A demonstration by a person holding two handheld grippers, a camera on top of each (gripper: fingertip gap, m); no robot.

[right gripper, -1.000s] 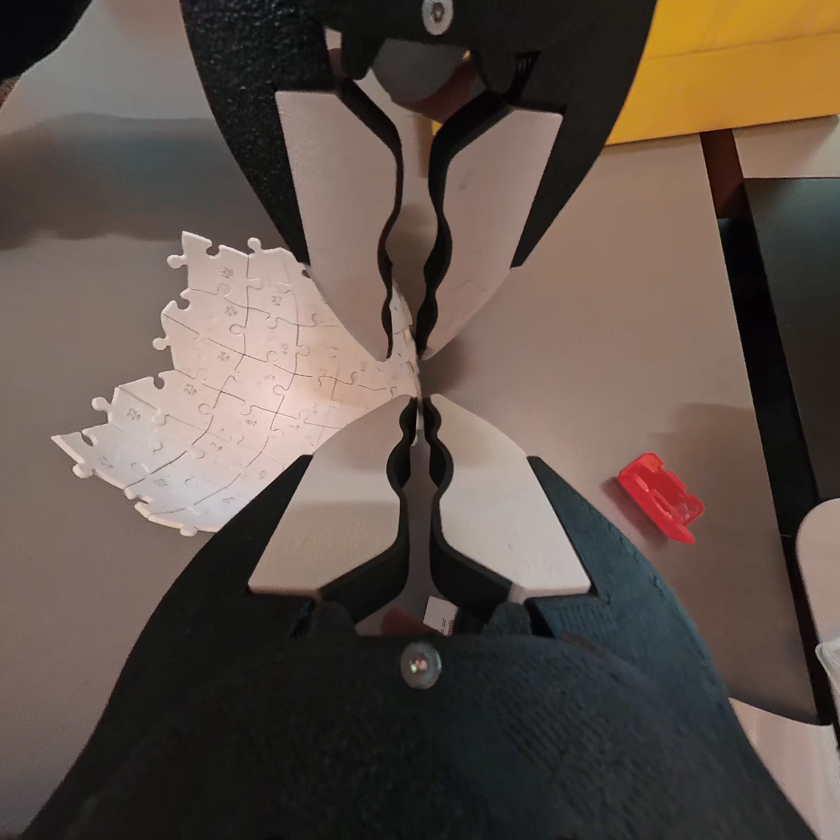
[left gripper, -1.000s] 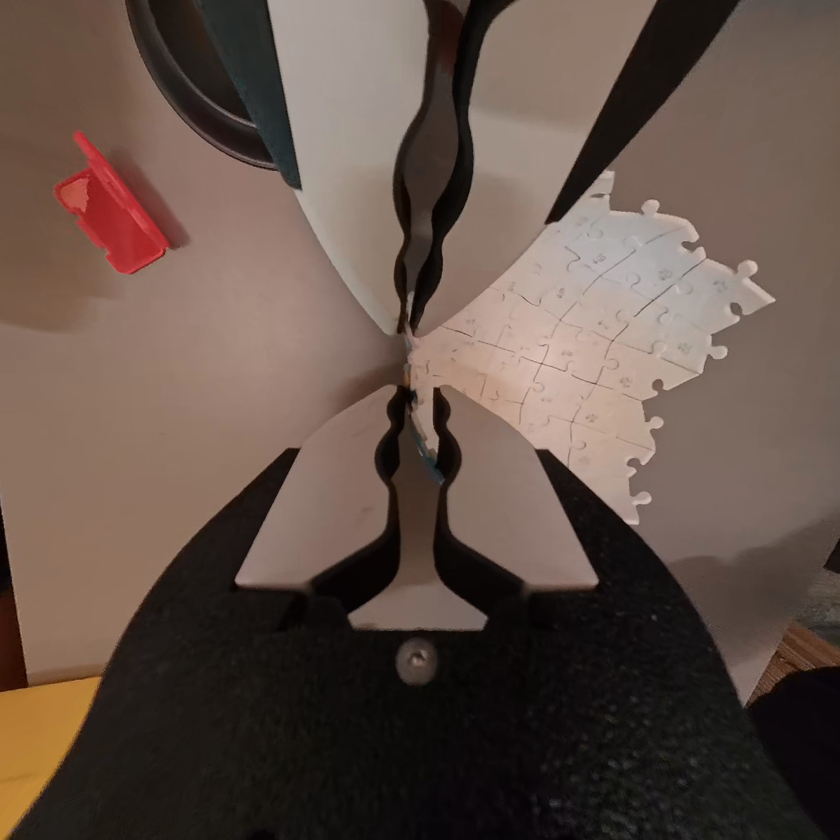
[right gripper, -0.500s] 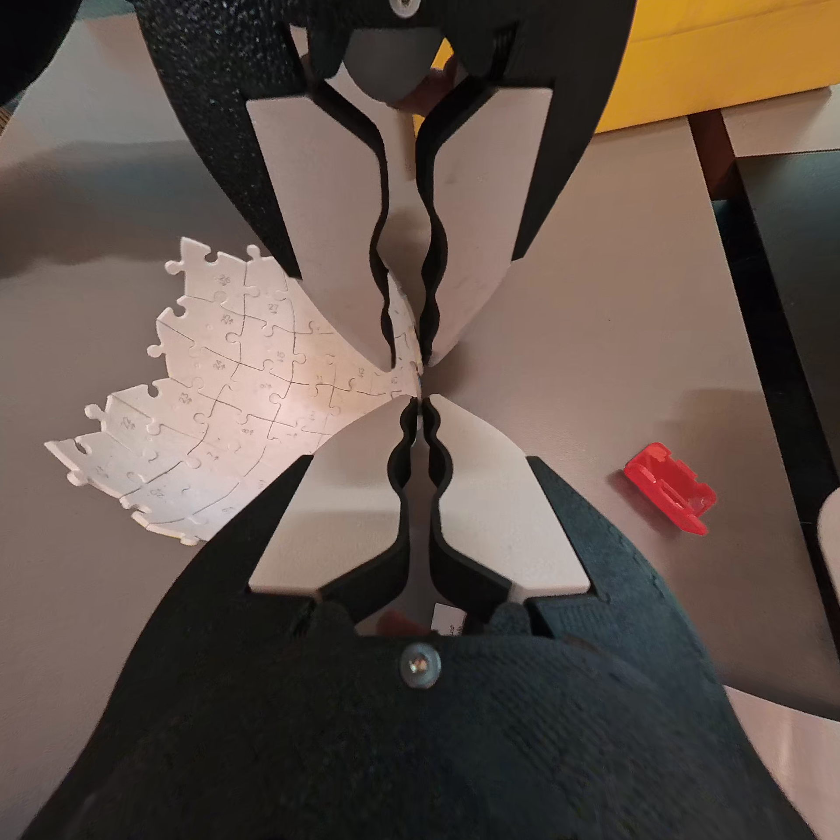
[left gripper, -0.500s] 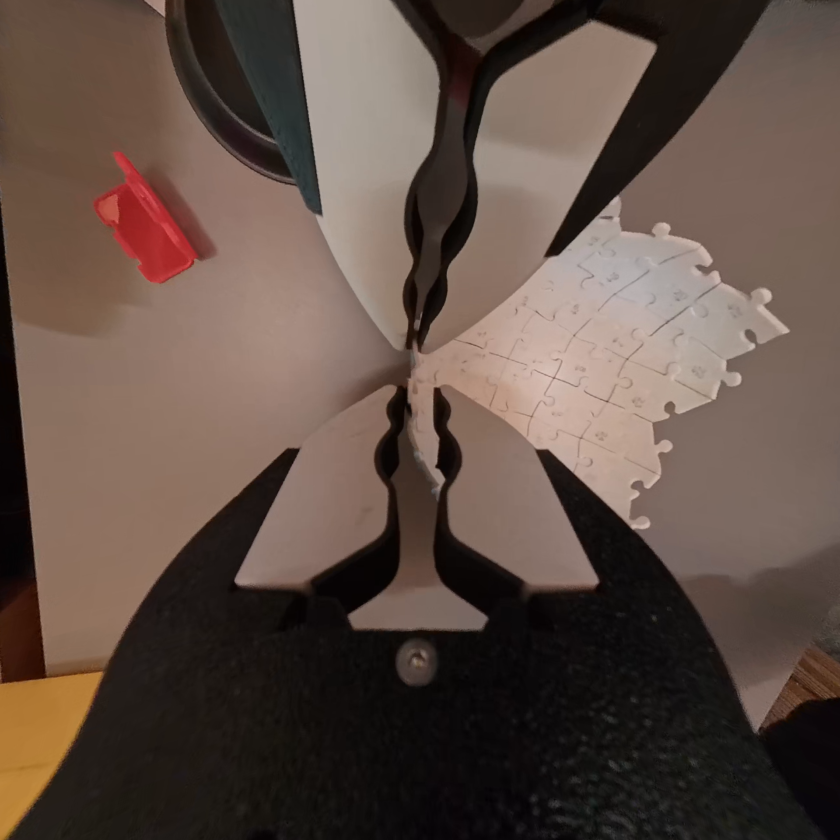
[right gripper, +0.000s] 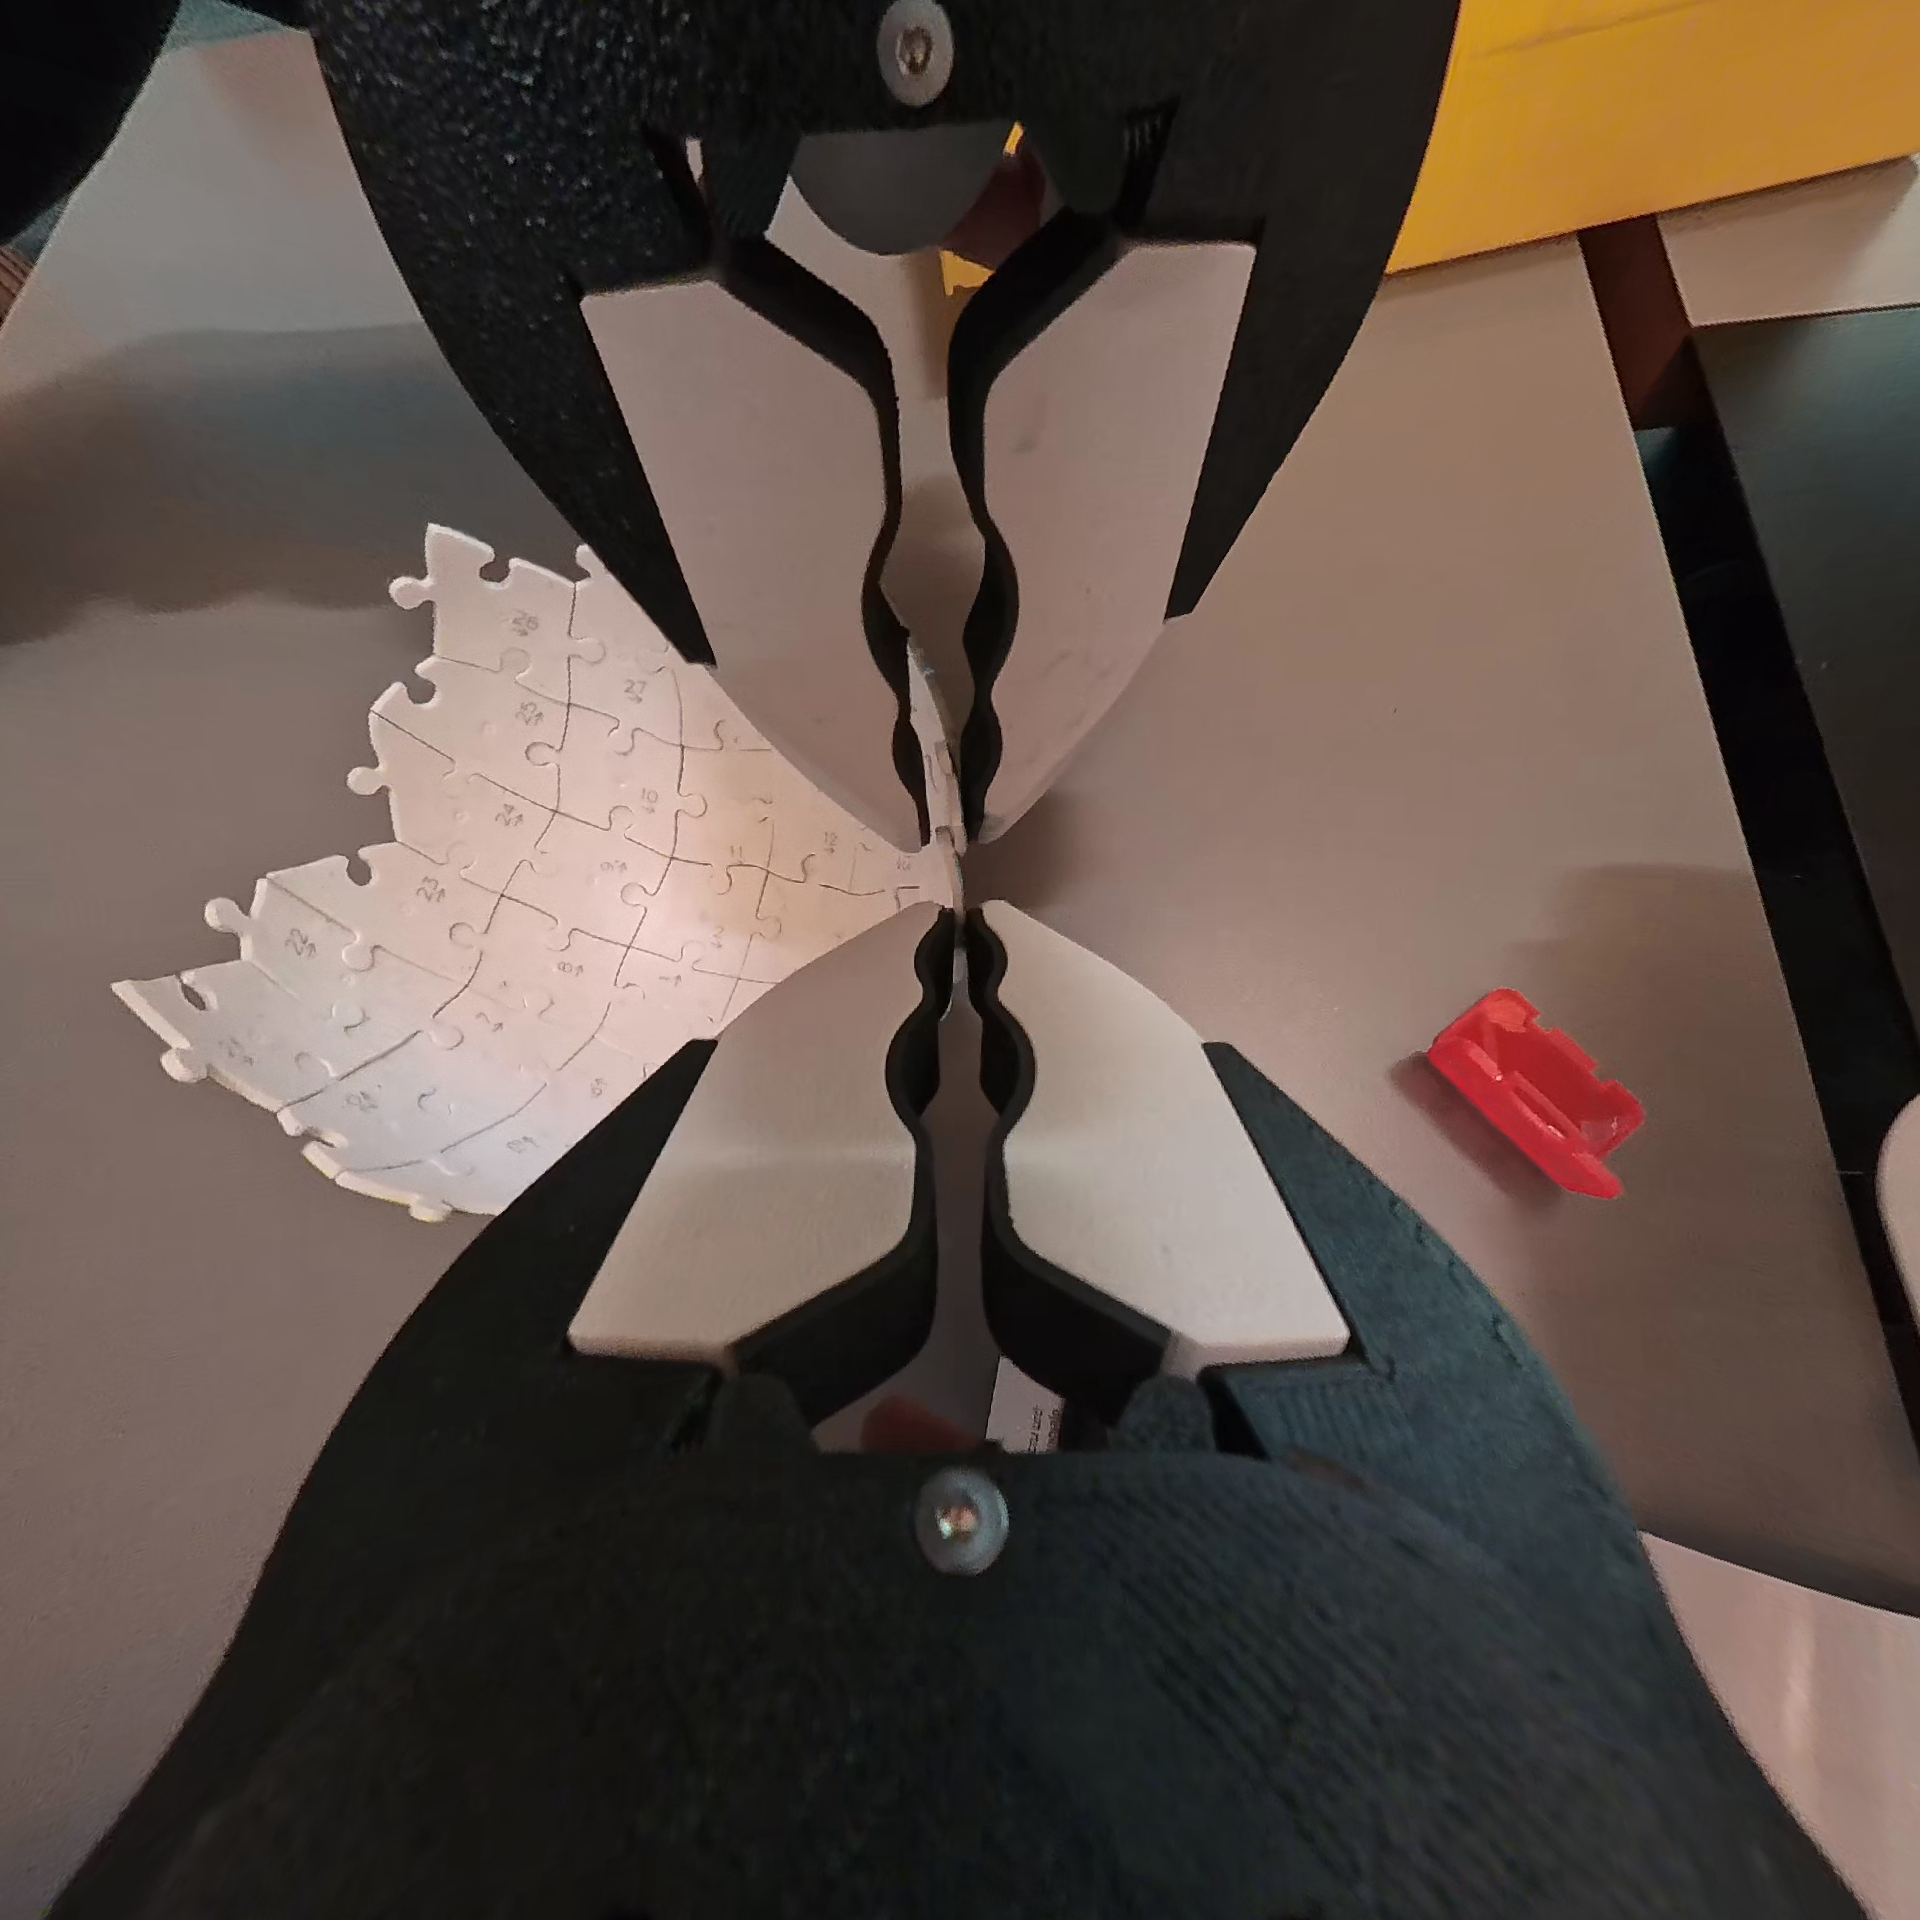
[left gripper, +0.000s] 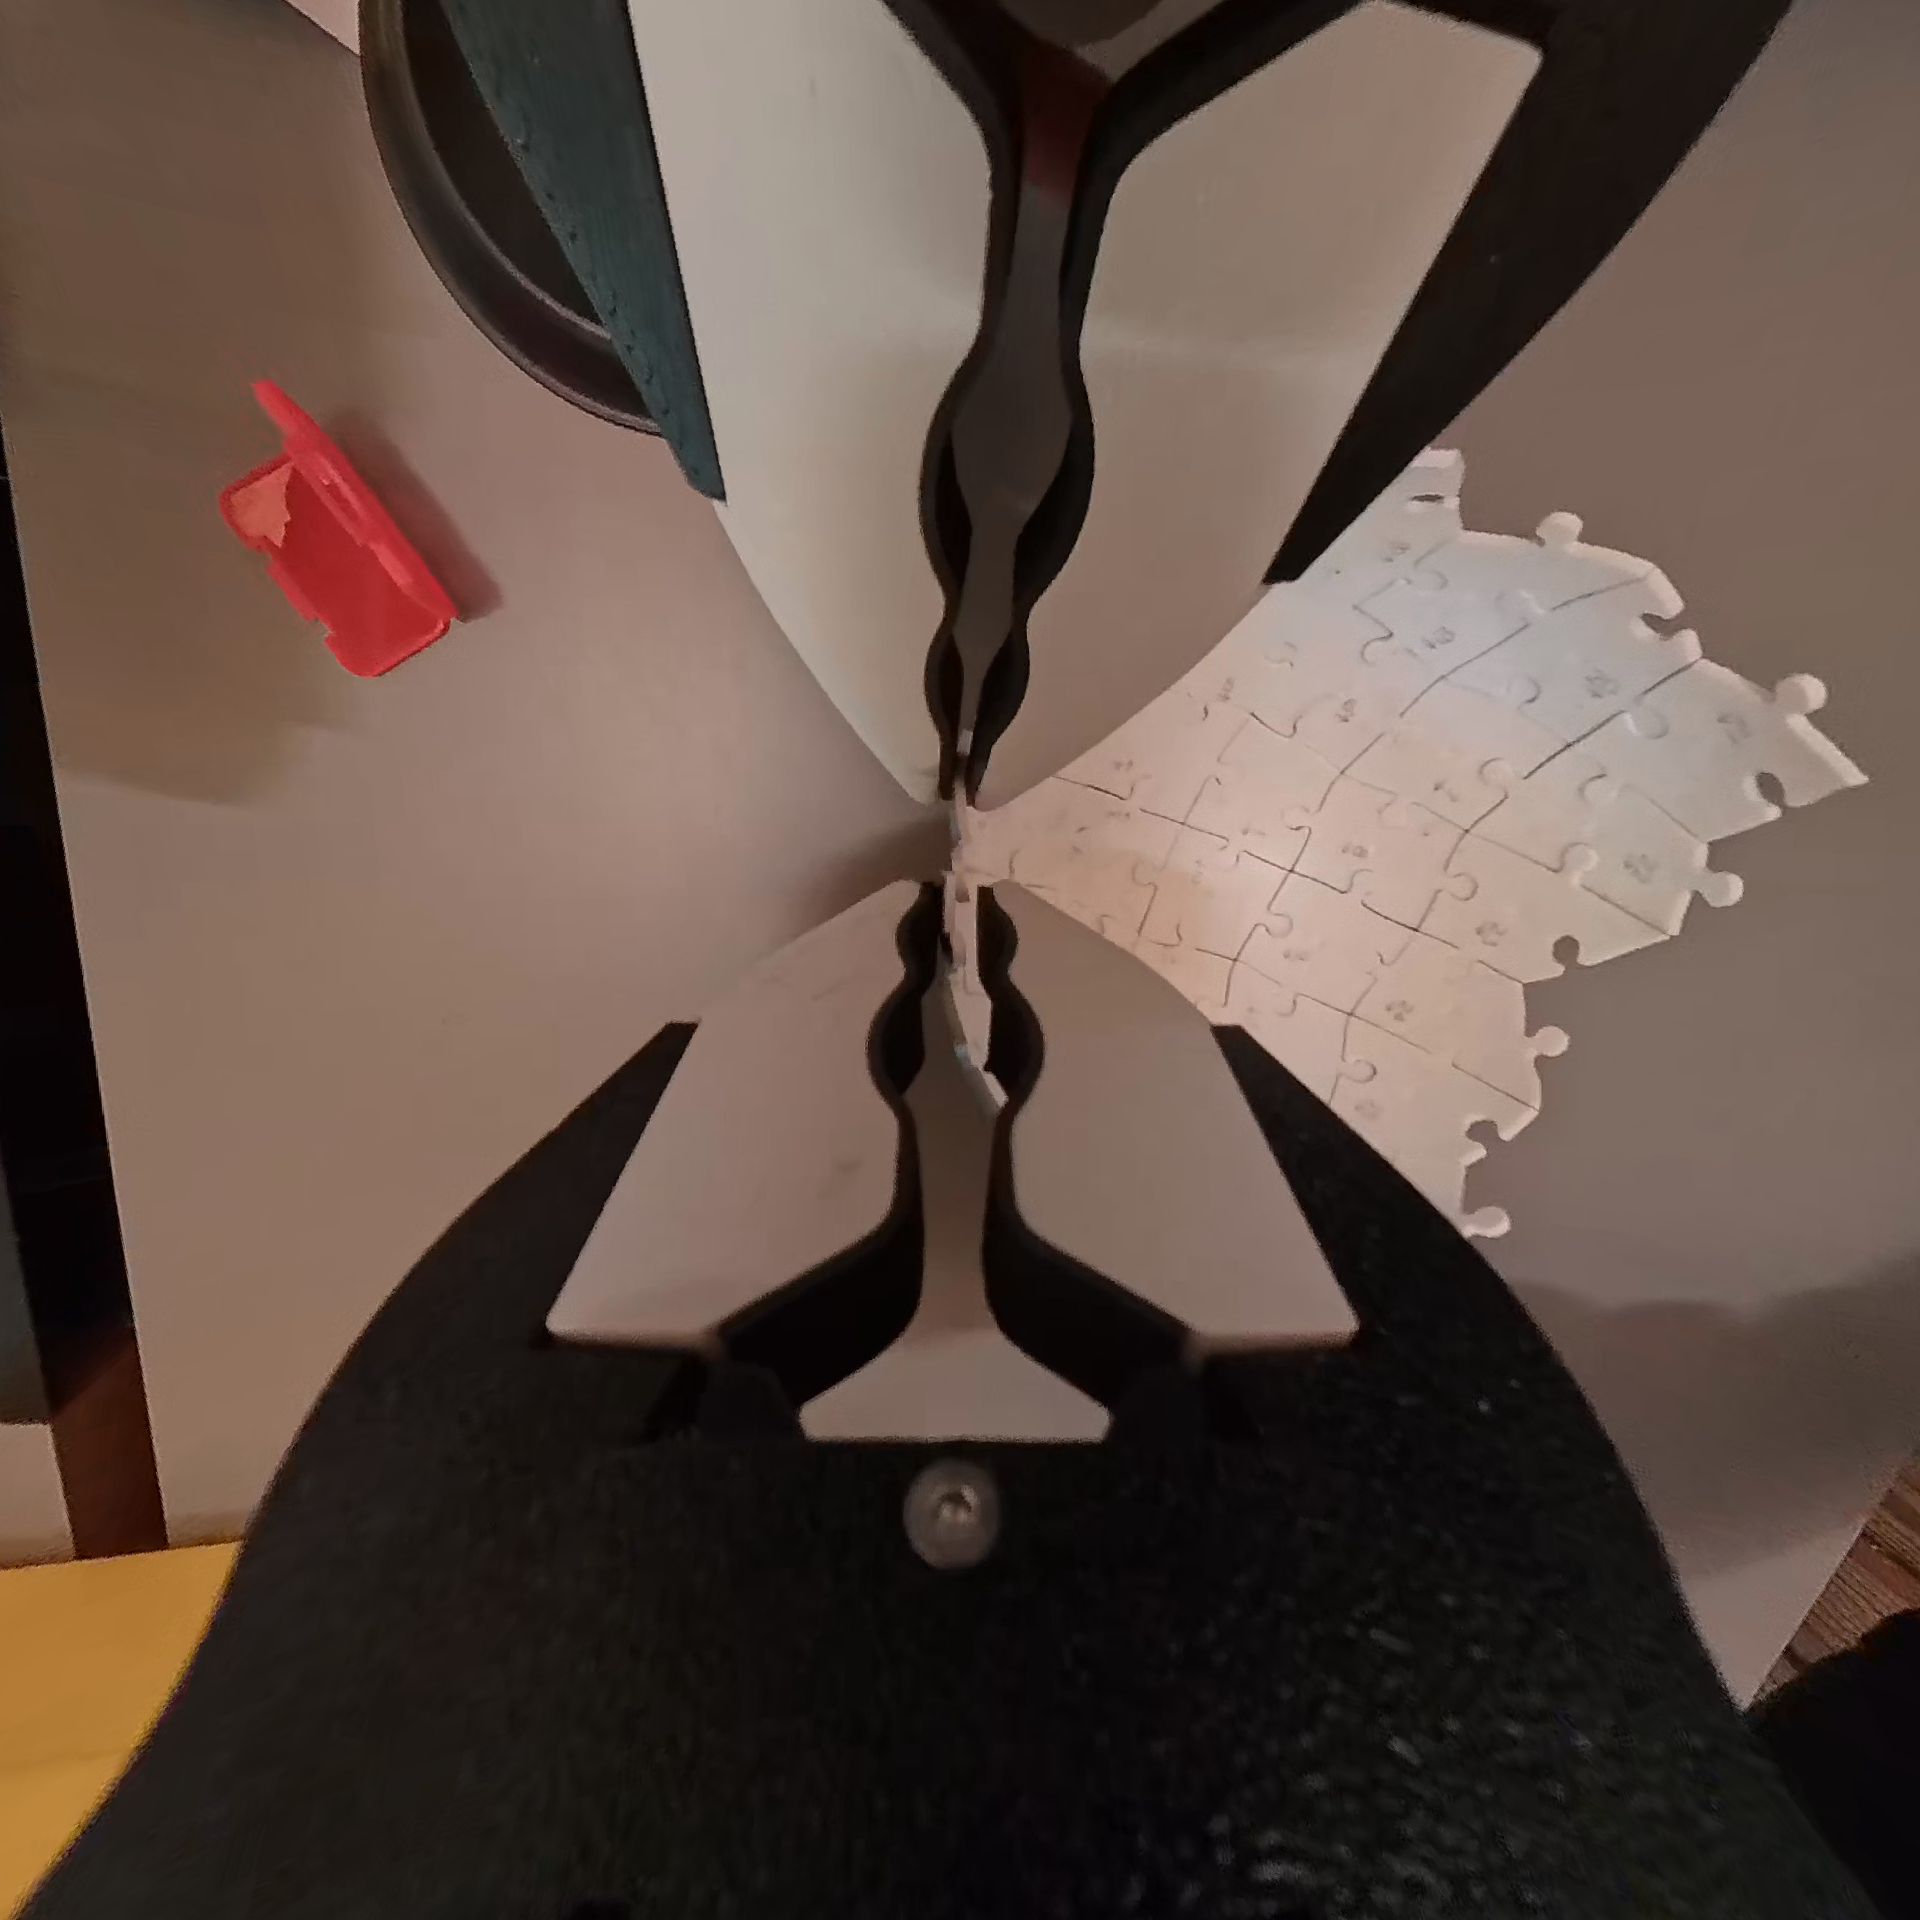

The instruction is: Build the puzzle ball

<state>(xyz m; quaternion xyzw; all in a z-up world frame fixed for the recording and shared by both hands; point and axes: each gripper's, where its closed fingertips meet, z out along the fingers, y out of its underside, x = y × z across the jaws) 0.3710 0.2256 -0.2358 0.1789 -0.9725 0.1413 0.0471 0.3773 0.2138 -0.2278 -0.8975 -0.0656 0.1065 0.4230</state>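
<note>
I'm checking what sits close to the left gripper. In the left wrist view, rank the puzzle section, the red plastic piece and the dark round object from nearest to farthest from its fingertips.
Measured from the left gripper:
1. Puzzle section: pinched at its edge between the fingertips, fanning out to the right.
2. Red plastic piece: upper left on the table.
3. Dark round object: top left, partly hidden behind the right gripper.
</note>
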